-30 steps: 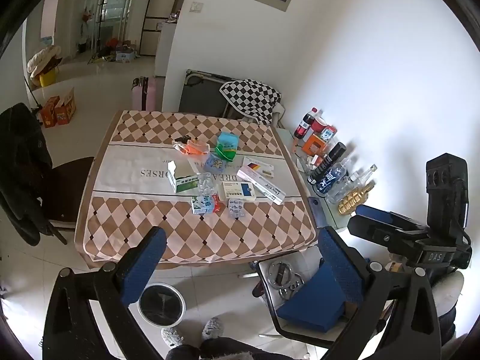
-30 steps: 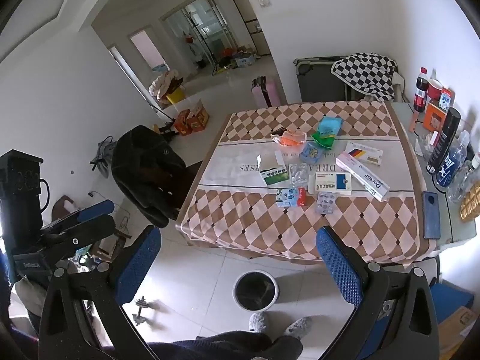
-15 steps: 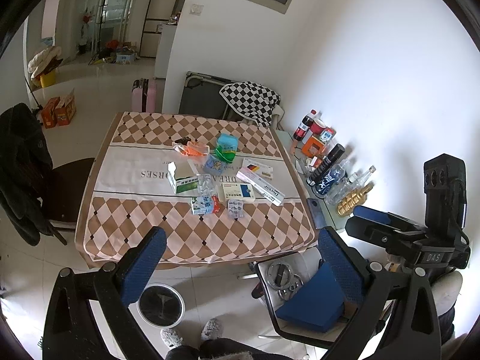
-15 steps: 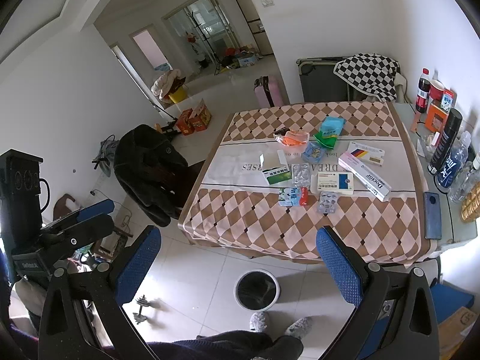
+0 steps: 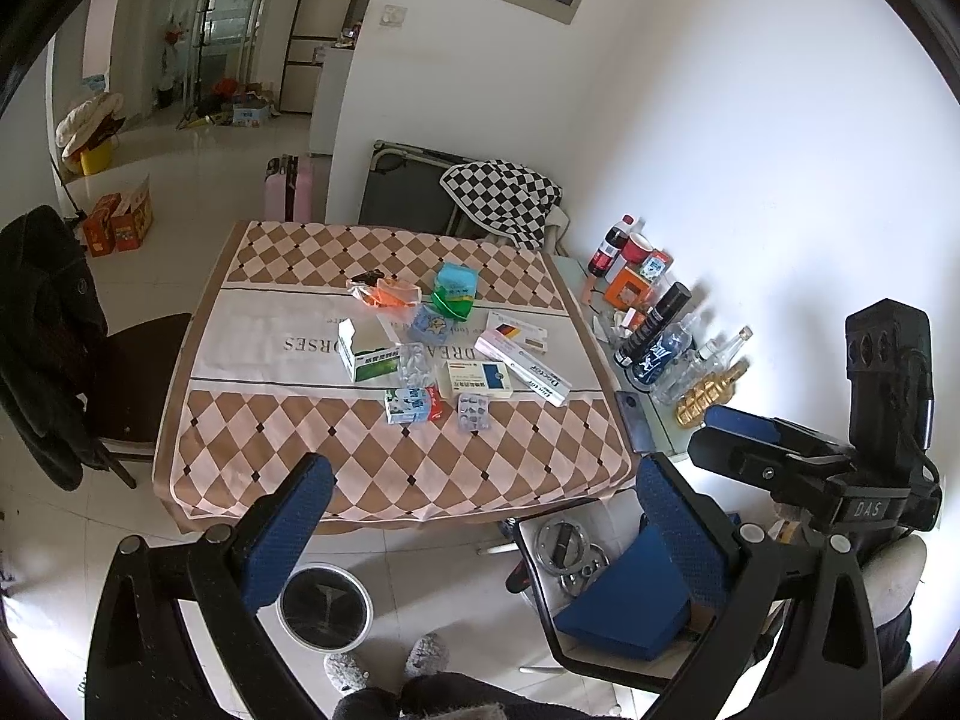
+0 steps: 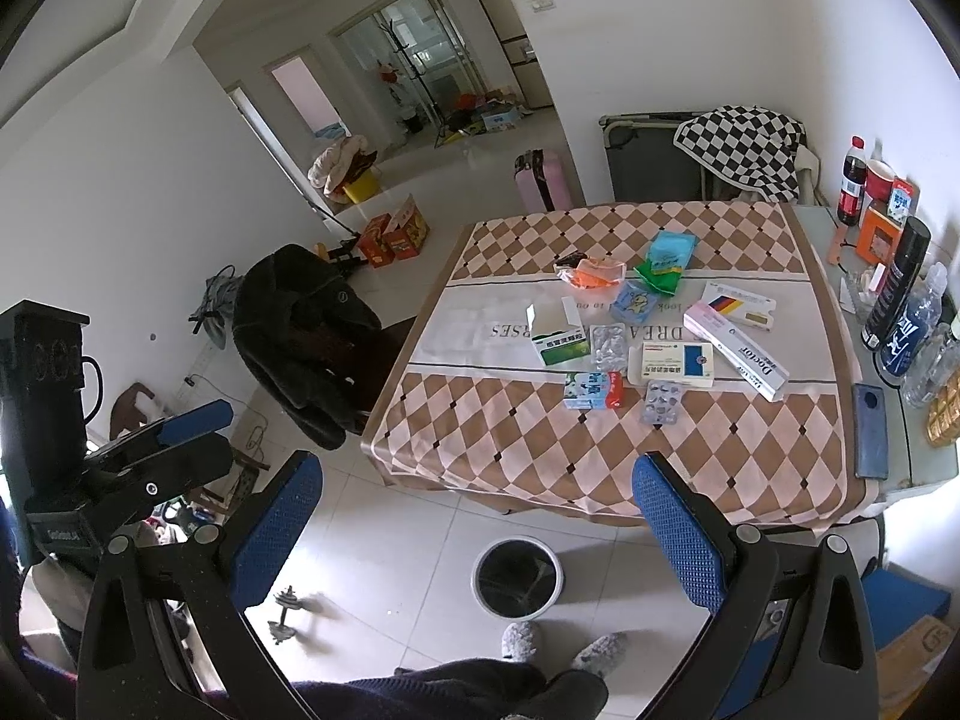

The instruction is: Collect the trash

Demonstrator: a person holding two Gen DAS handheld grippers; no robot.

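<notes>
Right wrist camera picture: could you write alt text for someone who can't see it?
Wide fisheye view from above: an open gripper with blue pads hangs over a tiled floor, short of a table with a checked cloth strewn with medicine boxes and pill packs. A round bin stands on the floor before the table, by the person's slippers.

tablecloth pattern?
Brown and pink diamond check on the tablecloth, white band across; right wrist view shows it best.

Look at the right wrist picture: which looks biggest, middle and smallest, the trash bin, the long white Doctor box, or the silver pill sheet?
1. Trash bin, on the floor nearer the camera, which may flatter it.
2. Long white Doctor box, on the table.
3. Silver pill sheet, clearly smallest.
</notes>
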